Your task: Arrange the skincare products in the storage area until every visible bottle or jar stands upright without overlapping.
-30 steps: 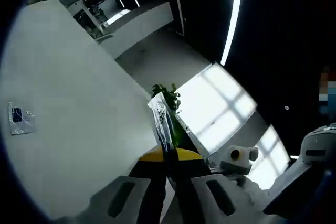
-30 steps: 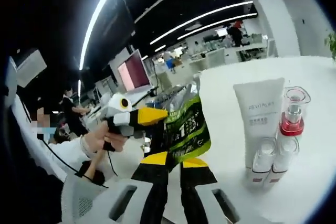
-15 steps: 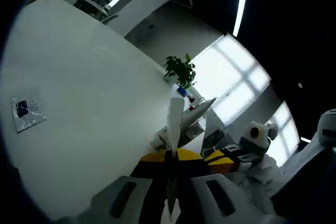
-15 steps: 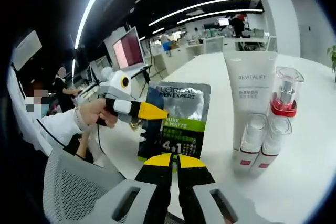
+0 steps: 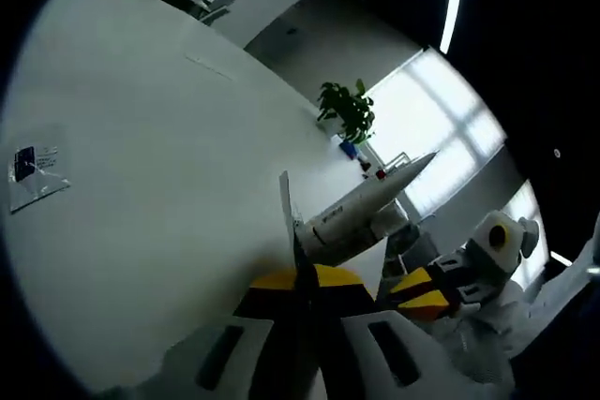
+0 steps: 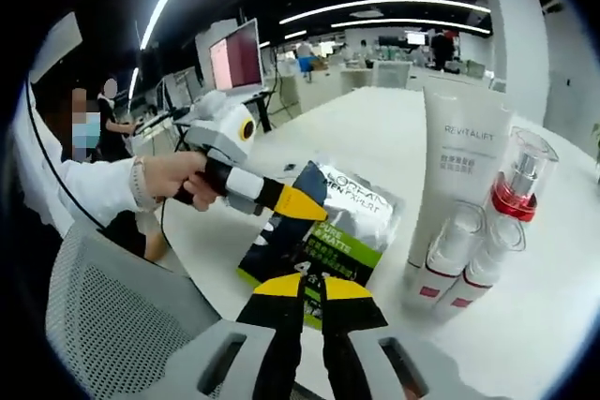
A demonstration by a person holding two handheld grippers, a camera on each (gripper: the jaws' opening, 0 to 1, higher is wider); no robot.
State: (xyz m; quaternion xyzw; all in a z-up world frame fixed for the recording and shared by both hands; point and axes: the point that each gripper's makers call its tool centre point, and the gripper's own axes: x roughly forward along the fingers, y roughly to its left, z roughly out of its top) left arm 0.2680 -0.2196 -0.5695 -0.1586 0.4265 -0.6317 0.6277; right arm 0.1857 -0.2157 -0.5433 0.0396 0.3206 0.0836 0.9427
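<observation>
You brought the sachet (image 6: 323, 231) down from mid-air until it lay nearly flat over the white table (image 6: 562, 306), just left of the upright products. Both grippers pinched it: right gripper (image 6: 312, 289) at the near edge, left gripper (image 6: 298, 203) at its far corner. It was a limp foil pack, glossy silver and green. Beside it stood a matte white tube (image 6: 457, 180), a clear-capped pump bottle (image 6: 517, 180) and two small bottles (image 6: 464, 259).

In the left gripper view, your fingers (image 5: 281, 295) were pressed on its thin edge.

Both grippers are clamped closed side by side, the left gripper (image 6: 305, 204) gripped in a bare hand (image 6: 178, 178) with a white sleeve, the right gripper (image 6: 313, 288) just below it.
</observation>
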